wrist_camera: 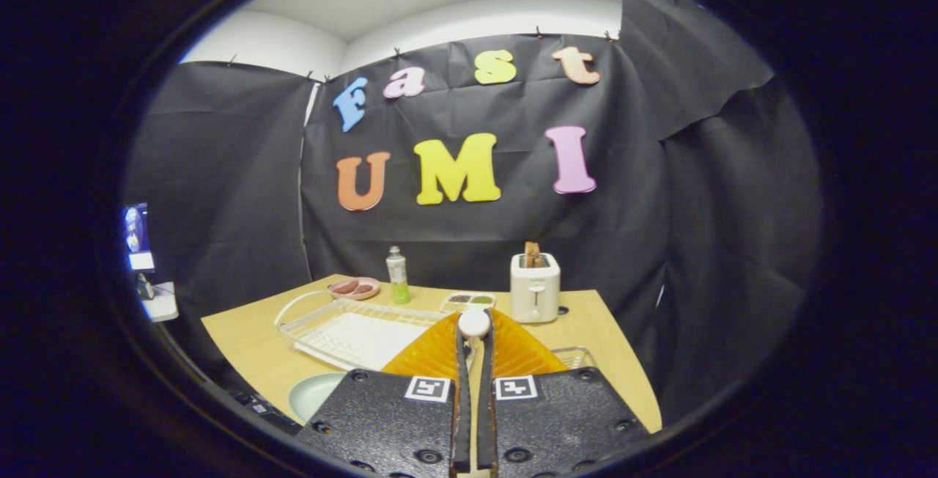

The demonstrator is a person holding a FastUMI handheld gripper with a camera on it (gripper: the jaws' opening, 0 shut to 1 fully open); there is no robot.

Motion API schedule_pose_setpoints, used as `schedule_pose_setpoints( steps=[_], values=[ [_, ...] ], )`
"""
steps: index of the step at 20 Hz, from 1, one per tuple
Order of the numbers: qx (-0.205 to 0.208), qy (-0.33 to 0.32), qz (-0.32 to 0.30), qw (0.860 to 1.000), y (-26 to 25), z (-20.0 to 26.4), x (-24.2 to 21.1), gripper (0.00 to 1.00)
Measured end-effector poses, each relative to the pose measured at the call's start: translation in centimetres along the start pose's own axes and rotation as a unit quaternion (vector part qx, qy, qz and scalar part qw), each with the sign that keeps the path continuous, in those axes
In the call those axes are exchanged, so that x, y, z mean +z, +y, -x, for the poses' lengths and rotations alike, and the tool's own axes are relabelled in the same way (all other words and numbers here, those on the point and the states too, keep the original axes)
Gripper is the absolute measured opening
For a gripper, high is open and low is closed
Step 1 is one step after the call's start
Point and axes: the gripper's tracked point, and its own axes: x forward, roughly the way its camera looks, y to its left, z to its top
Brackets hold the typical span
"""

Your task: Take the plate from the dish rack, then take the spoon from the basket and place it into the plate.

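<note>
**Spoon held over the table**

Spreading across the scene, a pale wooden table with a smooth top and rounded corners carries everything, its near edge cut off by the gripper. A white wire dish rack, flat and rectangular with a looped handle at its left end, lies left of the fingers. A boxy cream toaster stands at the far right with a browned slice poking up from its slot. Near and left, a smooth pale-green plate is half hidden behind the gripper body. The gripper's two fingers stand nearly together, pinched on the spoon, whose rounded whitish end shows just above the tips; the rest is concealed between them. A slim bottle with green liquid stands at the far edge, beside a shallow pink dish. A small divided tray sits left of the toaster. A wire basket corner peeks out right of the fingers, mostly hidden.
</note>
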Motion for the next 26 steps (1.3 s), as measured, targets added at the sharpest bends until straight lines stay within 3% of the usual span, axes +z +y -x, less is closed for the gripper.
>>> schedule_pose_setpoints(
  steps=[10,14,26],
  values=[
    [0.115,0.110,0.009,0.987,12.5,-2.5,-5.2,0.09],
    [0.126,0.149,0.027,0.980,14.5,-3.3,-7.9,0.09],
    [0.131,0.209,-0.021,0.969,17.1,-5.1,-13.2,0.09]
  ],
)
